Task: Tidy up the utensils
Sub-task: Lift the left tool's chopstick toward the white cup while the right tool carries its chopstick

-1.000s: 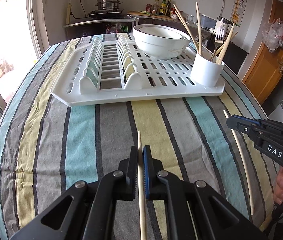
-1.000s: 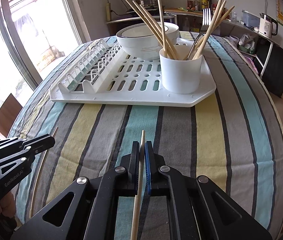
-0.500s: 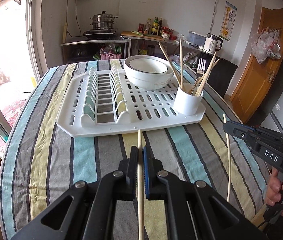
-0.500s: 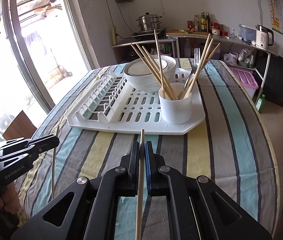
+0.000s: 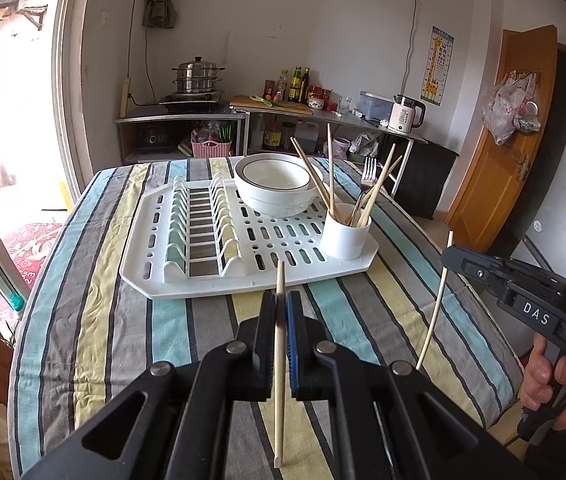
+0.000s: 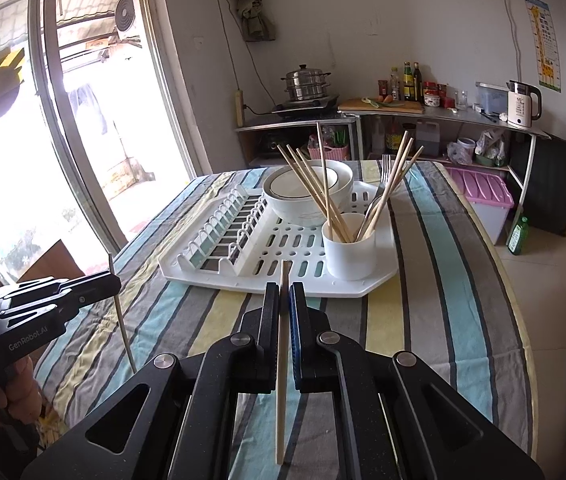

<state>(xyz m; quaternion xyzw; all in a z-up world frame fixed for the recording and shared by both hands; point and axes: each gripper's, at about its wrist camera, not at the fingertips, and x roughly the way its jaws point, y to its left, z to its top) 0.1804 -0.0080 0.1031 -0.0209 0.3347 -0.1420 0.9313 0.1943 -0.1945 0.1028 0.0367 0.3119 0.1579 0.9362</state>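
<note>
Wooden chopsticks are clamped, one in each hand-held gripper, left [image 5: 280, 304] and right [image 6: 284, 296], with the white utensil cup [image 5: 345, 236] ahead.

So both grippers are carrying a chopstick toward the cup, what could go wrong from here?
1. The white cup already holds splayed chopsticks and a fork; an incoming stick could catch on them or tip the cup.
2. Each held chopstick is pinched partway along its length, so it could pivot between the fingers.
3. Both grippers, left and right, heading to one cup could collide.
</note>
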